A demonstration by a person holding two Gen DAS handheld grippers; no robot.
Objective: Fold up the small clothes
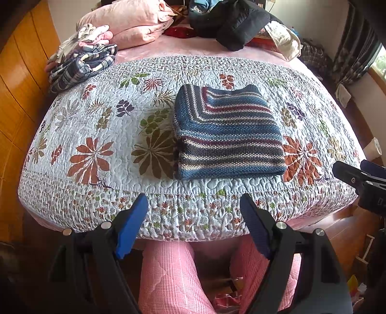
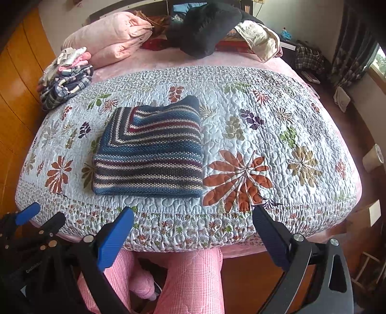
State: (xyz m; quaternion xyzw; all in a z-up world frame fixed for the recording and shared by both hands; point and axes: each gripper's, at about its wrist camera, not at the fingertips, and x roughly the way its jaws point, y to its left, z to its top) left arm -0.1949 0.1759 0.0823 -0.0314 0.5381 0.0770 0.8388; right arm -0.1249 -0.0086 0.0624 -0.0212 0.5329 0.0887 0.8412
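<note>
A striped knitted sweater (image 1: pixel 228 135) (image 2: pixel 150 151) in blue, maroon and cream lies folded into a neat rectangle on the floral quilt (image 1: pixel 108 125) (image 2: pixel 265 125). My left gripper (image 1: pixel 194 203) hovers open over the bed's near edge, well short of the sweater, with nothing between its blue pads. My right gripper (image 2: pixel 193 215) is likewise open and empty, held back over the near edge to the sweater's right. The right gripper's tips (image 1: pixel 357 174) show at the right edge of the left wrist view. The left gripper's tips (image 2: pixel 31 217) show at the lower left of the right wrist view.
A heap of unfolded plaid and pink clothes (image 1: pixel 79 60) (image 2: pixel 65 77) sits at the quilt's far left corner. Pink bedding (image 1: pixel 130 24), a black jacket (image 1: pixel 231 21) and other clothes lie at the bed's head. A person's pink-trousered legs (image 1: pixel 168 277) stand below; wooden panelling lies left.
</note>
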